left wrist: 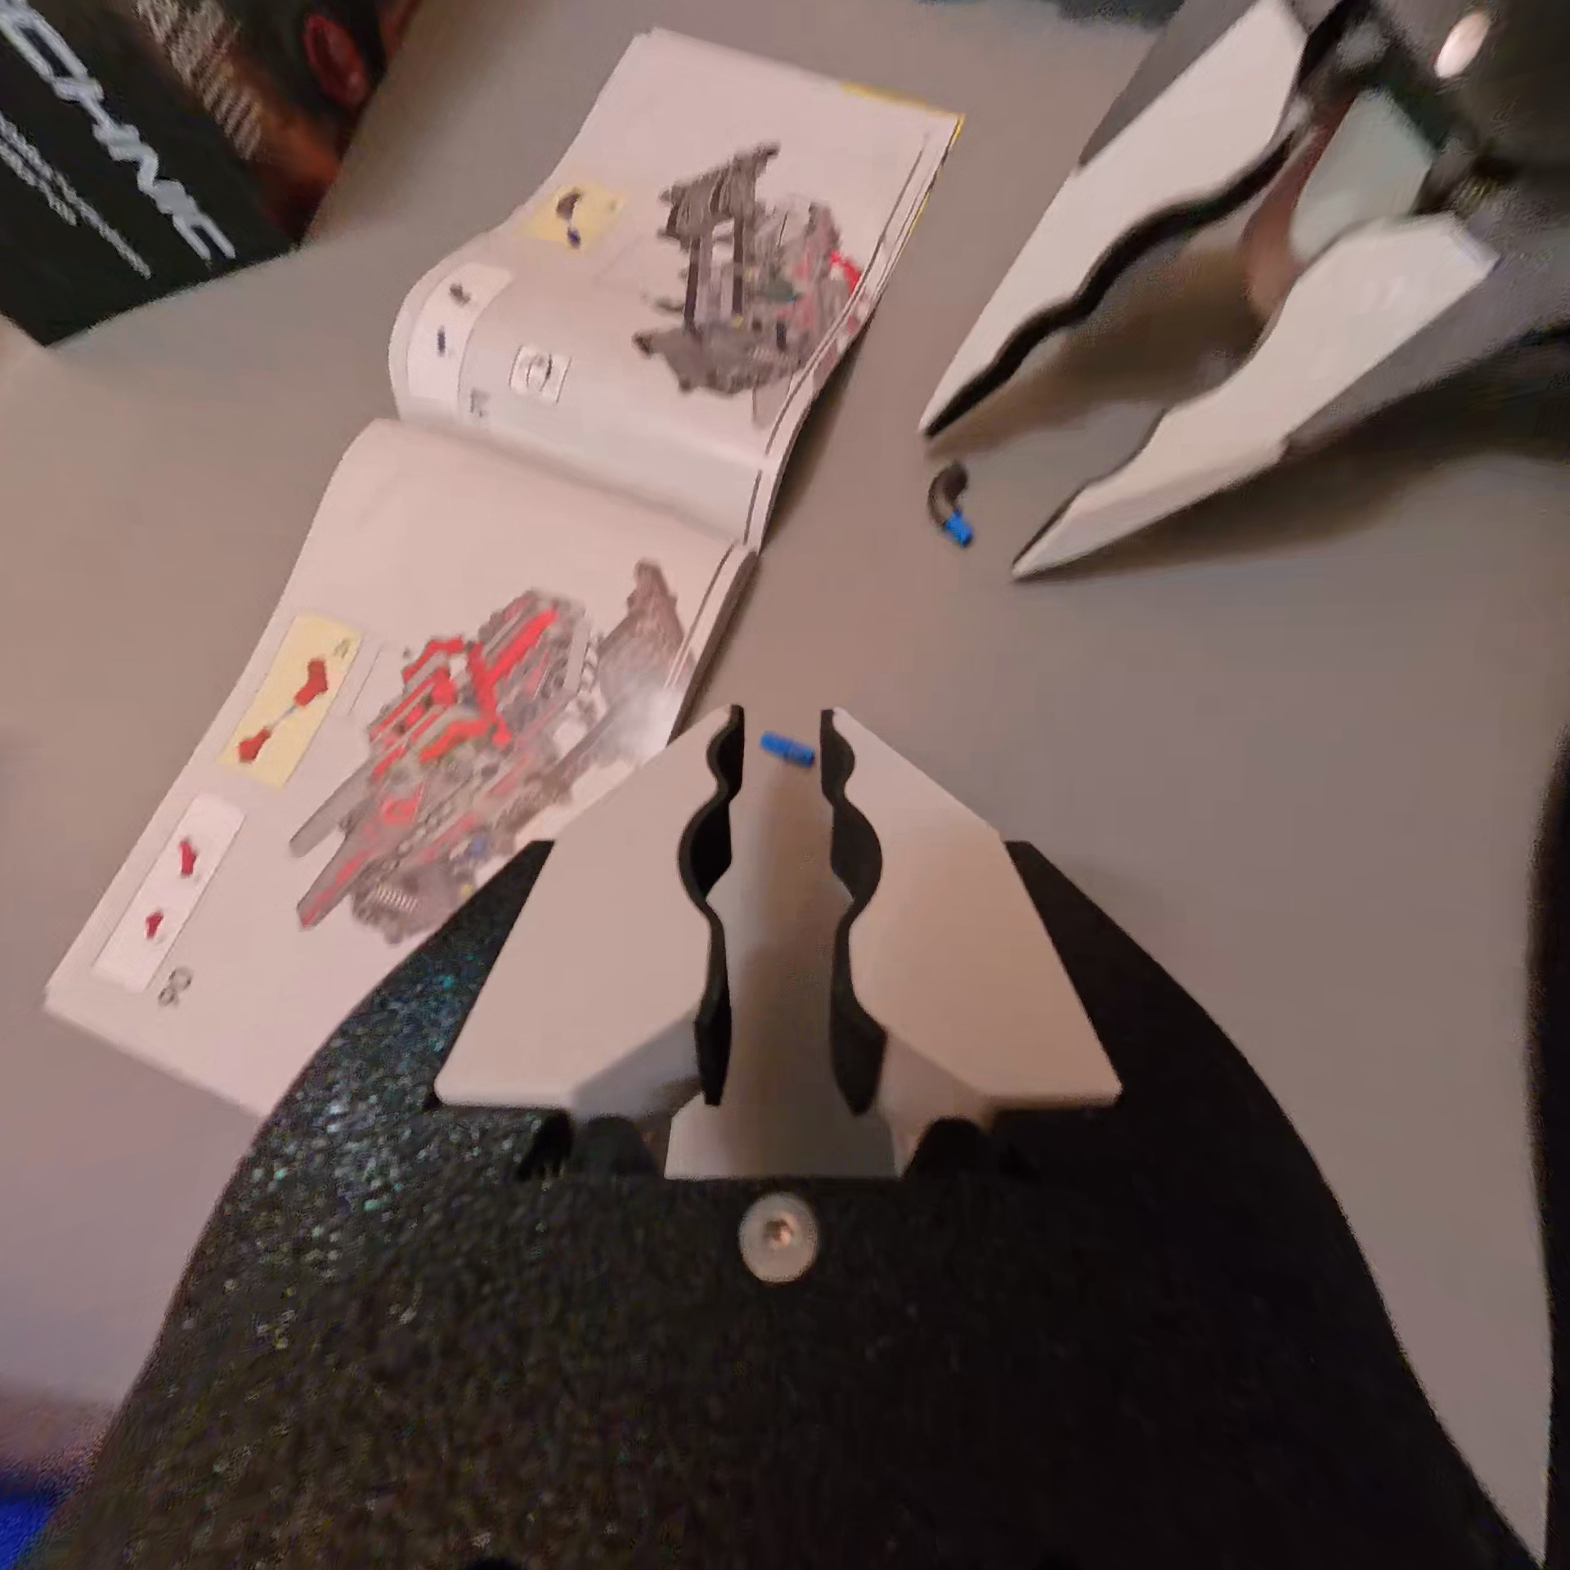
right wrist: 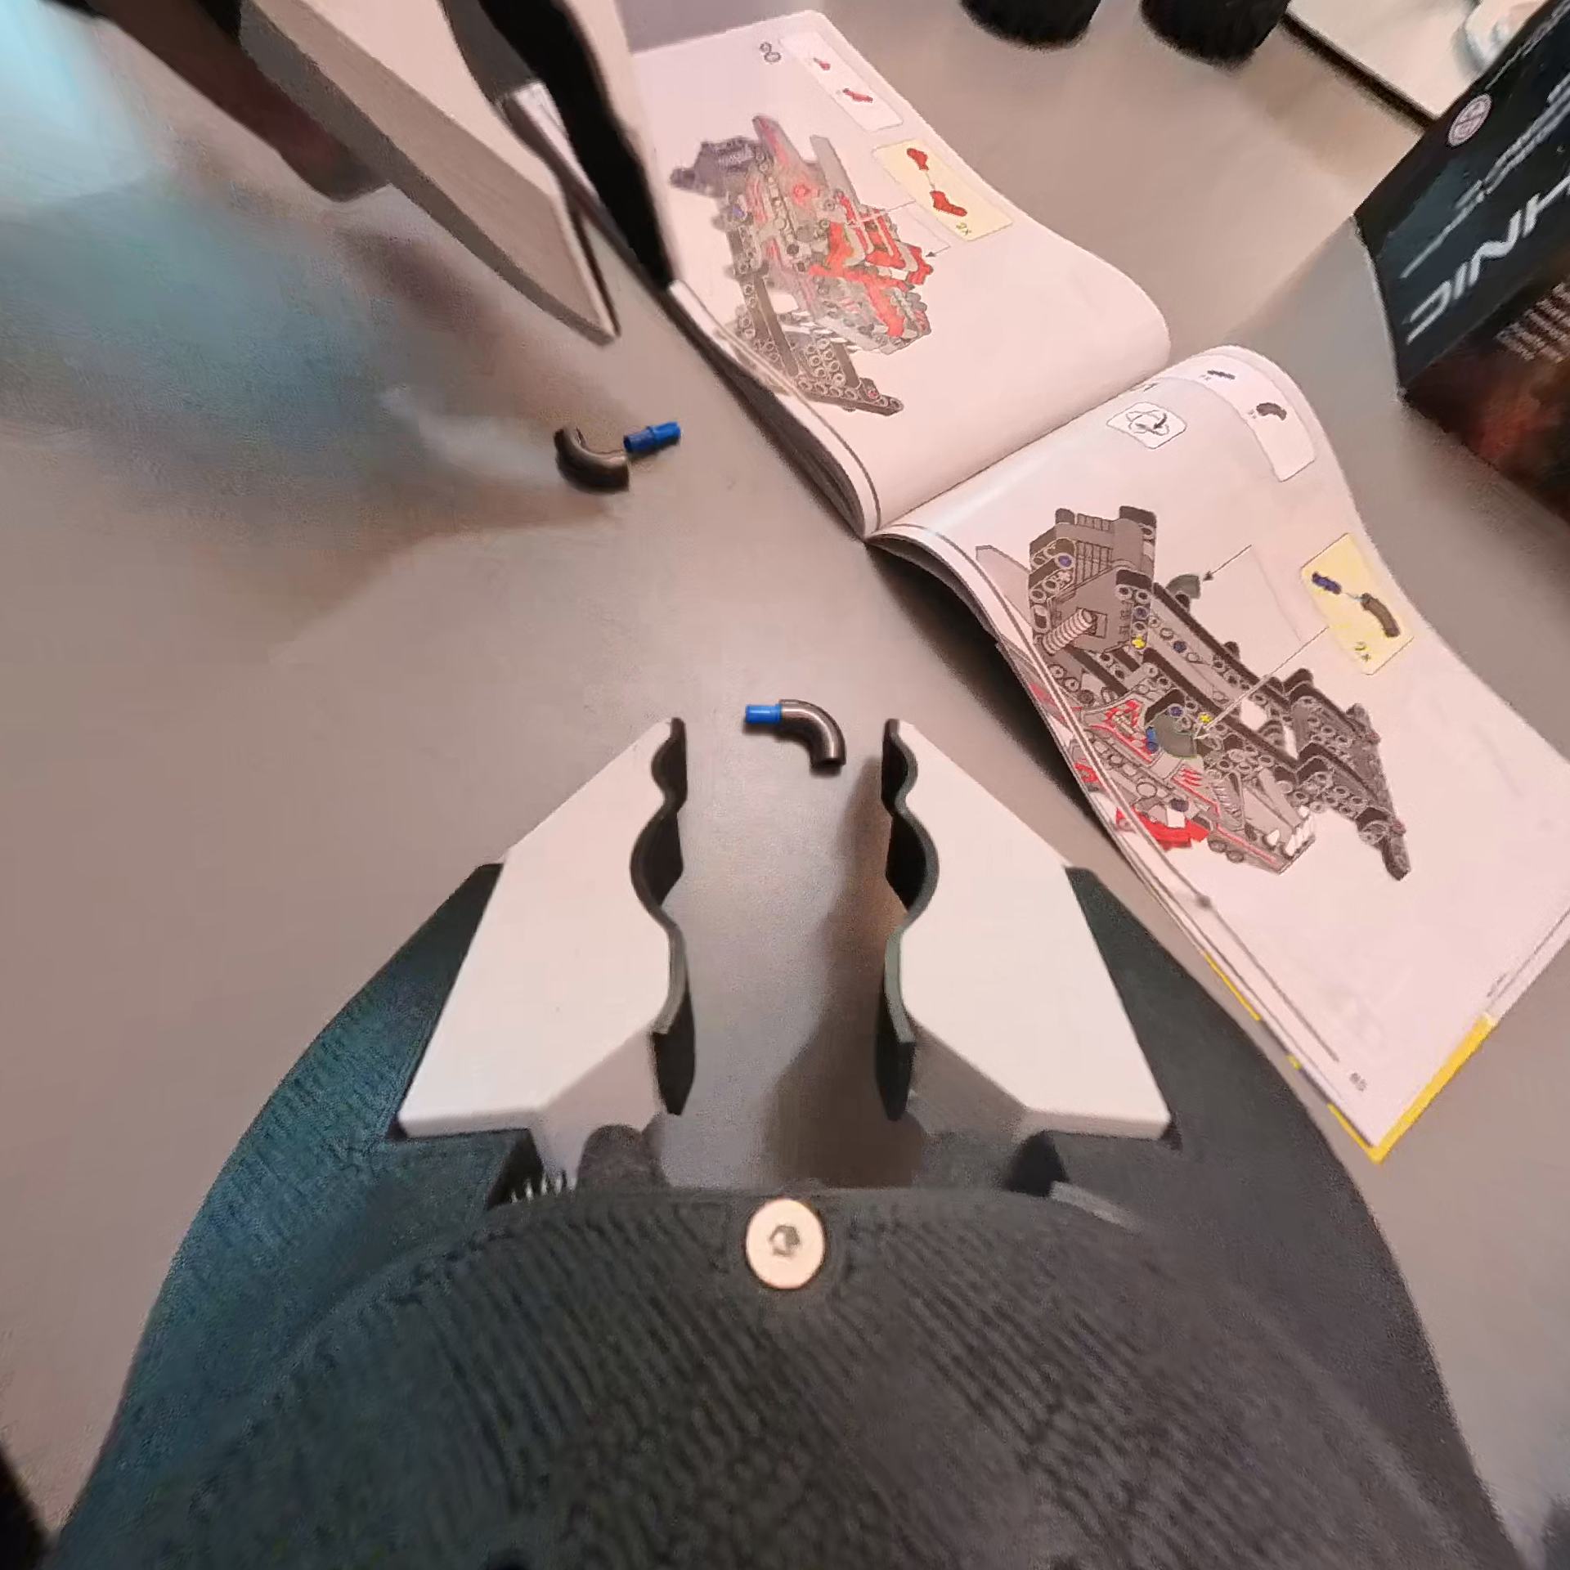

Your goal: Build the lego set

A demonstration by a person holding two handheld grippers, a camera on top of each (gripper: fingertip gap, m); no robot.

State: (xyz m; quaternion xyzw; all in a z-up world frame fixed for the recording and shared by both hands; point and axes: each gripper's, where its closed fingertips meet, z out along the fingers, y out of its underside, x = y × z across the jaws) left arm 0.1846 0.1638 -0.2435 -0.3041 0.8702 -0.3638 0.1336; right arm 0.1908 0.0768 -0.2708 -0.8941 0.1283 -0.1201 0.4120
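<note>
Two small dark curved elbow pieces, each with a blue pin in one end, lie on the grey table. One elbow (right wrist: 811, 731) lies just ahead of my open right gripper (right wrist: 782, 731), between its tips; it also shows in the left wrist view (left wrist: 950, 501). The other elbow (right wrist: 595, 459) lies farther left. Only its blue pin (left wrist: 786, 748) shows in the left wrist view, between the tips of my open left gripper (left wrist: 782, 722). Both grippers are empty. The left gripper's fingers (right wrist: 476, 170) show at the top left of the right wrist view.
An open instruction booklet (left wrist: 527, 476) lies on the table (left wrist: 1189, 765), left of the left gripper and right of the right one (right wrist: 1062, 357). A black box (right wrist: 1487, 238) stands beyond it (left wrist: 110, 170). Black tyres (right wrist: 1036, 17) stand at the far edge. Spacing between my two grippers at the tips: around 10 cm.
</note>
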